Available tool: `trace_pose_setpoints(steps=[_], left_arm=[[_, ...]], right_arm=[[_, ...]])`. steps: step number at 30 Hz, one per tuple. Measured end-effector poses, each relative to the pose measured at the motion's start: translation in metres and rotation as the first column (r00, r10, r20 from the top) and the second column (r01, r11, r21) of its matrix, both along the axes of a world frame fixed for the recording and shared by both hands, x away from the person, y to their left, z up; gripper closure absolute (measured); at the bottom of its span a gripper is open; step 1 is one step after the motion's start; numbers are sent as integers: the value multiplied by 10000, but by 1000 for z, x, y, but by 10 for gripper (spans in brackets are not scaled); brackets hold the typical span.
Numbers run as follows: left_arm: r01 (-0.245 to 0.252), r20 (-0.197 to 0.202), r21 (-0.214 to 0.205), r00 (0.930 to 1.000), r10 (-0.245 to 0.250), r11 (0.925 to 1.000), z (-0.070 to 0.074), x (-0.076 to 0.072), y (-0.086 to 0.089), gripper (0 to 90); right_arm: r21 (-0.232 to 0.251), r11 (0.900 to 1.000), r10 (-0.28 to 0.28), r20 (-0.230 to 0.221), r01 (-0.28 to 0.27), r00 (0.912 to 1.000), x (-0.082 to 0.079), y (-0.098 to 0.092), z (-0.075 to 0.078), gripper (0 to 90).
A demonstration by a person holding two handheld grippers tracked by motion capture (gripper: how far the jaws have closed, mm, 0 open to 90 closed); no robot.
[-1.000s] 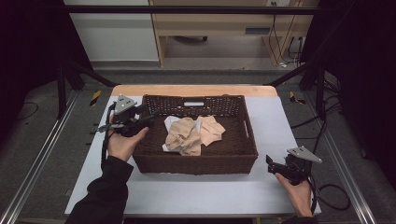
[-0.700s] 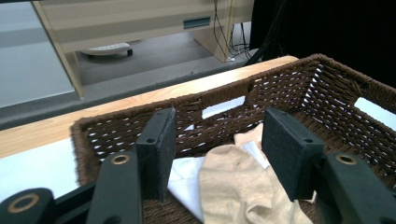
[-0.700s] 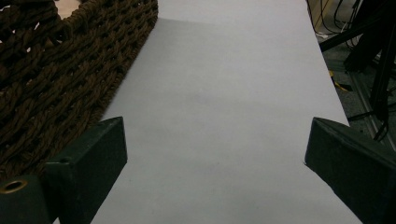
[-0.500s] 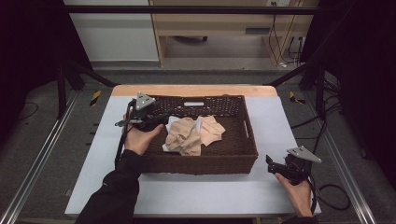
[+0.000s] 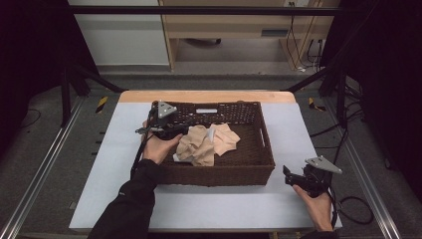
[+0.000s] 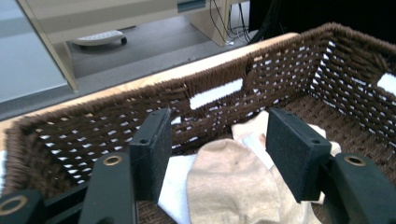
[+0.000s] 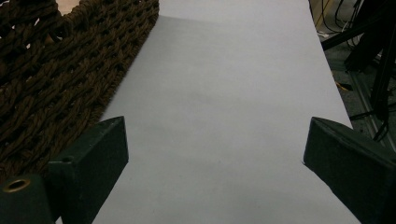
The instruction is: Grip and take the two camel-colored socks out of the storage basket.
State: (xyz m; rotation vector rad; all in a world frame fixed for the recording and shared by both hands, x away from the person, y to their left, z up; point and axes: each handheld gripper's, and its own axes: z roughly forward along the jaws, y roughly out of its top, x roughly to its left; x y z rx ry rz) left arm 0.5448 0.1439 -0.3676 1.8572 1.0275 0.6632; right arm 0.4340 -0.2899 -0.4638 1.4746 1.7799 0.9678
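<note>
You are holding your left gripper (image 5: pixel 180 130) inside the dark brown woven wicker basket (image 5: pixel 259 164) at centre frame, its jaws, which have just been opening, standing wide around the crumpled beige cloths (image 6: pixel 233 186) without pressing them. At lower right your right gripper (image 5: pixel 293 177) is resting over the pale grey worktop (image 5: pixel 224 206), jaws wide and empty.

Grey floor (image 5: pixel 45 149) all round a table (image 5: pixel 209 206) with a pale top and a wooden far edge. Beyond, a light wooden cabinet (image 5: pixel 234 22), white wall panel (image 5: pixel 119 35), dangling cables (image 5: pixel 303 35), dark corners.
</note>
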Motion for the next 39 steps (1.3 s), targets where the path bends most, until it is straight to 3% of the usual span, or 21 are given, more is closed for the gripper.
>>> trace_pose_setpoints(steps=[7,18,24,39], left_arm=[[296,-588,375,9979,-274,9989,-19,3,-7,407],[553,-1268,822,9909,-446,9951,-38,4,-13,453],[640,-1759,999,9833,-457,9929,-45,4,-15,468],[964,-2486,1767,9673,-504,9795,-55,5,-20,480]], right_arm=[[-57,10000,30,-4,-30,10000,0,0,0,69],[-95,9999,36,-35,-36,10000,0,0,-1,71],[-133,9999,29,-41,-30,10000,0,1,-1,72],[-174,9998,19,-80,-21,10000,1,1,-1,72]])
